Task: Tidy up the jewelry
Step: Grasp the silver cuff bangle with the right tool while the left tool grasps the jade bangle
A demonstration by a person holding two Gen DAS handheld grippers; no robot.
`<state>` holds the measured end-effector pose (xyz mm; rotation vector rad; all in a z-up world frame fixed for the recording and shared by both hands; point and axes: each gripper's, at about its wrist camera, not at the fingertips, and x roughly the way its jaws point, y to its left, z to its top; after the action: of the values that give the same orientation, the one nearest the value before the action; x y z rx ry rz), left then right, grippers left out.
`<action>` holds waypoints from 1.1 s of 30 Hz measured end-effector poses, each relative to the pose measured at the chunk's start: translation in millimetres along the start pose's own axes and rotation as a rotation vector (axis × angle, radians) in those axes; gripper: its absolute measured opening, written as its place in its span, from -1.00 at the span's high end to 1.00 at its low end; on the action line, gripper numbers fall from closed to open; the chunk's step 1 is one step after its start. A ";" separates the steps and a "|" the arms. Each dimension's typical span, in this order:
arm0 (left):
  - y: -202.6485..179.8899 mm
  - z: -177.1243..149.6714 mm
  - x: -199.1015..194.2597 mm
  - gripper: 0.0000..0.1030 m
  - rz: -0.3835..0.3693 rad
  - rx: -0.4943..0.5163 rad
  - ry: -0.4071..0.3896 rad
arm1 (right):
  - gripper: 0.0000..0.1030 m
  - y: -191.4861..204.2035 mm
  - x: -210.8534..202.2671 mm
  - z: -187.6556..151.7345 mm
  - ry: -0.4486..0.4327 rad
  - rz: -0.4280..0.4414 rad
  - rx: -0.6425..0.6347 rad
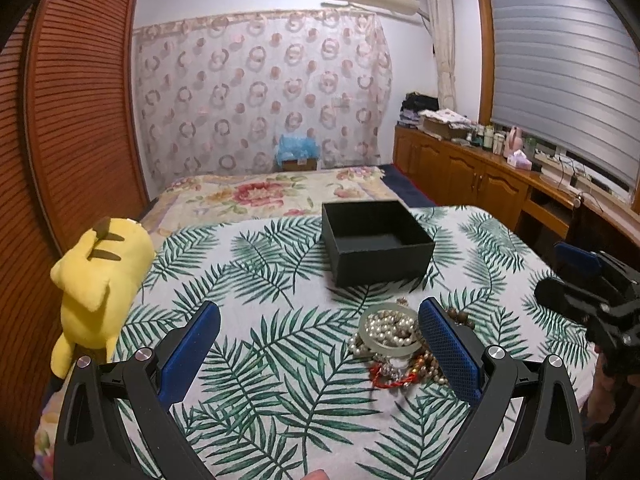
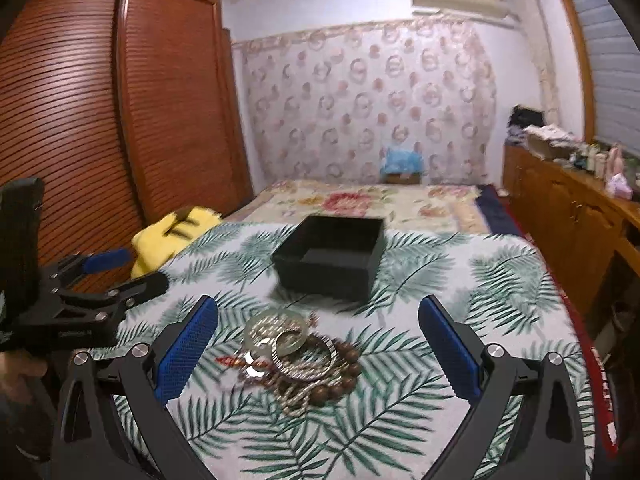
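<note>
- The jewelry pile (image 2: 294, 360) lies just ahead of the right gripper (image 2: 318, 344), between its wide-spread, empty fingers.
- The left gripper (image 1: 320, 344), equally wide and empty, has the pile by its right finger.
- Pearly strands, a pale smooth bangle (image 1: 390, 330) and round wooden beads (image 2: 340, 384); a square matte black box (image 1: 376, 242) sits beyond.

Both tongs hang apart from each other, each spread wide with nothing between its blue pads. The left tongs (image 1: 320, 344) point forward, with the right tongs (image 1: 576, 276) off to their right side. From the right tongs (image 2: 318, 344), the left tongs (image 2: 116, 268) sit off to their left, likewise spread.
</note>
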<state>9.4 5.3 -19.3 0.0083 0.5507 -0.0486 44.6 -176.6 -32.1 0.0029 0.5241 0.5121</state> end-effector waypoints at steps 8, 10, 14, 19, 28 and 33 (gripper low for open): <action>8.4 -10.4 20.3 -0.86 -0.020 0.010 0.073 | -0.60 4.9 33.8 -15.1 0.139 0.097 -0.043; 11.5 -14.2 25.6 -0.86 -0.026 0.009 0.093 | -0.53 3.7 45.9 -18.8 0.180 0.120 -0.044; 13.7 -18.9 34.0 -0.86 -0.033 0.011 0.128 | -0.43 1.2 64.5 -23.7 0.234 0.152 -0.032; 18.7 -24.7 44.4 -0.86 -0.042 -0.002 0.164 | -0.43 -7.9 84.6 -25.7 0.280 0.185 0.005; 20.1 -36.2 58.5 -0.86 -0.050 0.002 0.211 | -0.43 -11.8 112.3 -30.2 0.359 0.184 -0.005; 19.9 -38.6 61.8 -0.86 -0.072 -0.003 0.226 | -0.24 -8.9 114.7 -30.9 0.359 0.189 -0.034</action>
<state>42.7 23.3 -84.6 -0.0094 0.7769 -0.1184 119.1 -134.6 -114.9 -0.0739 0.8709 0.7124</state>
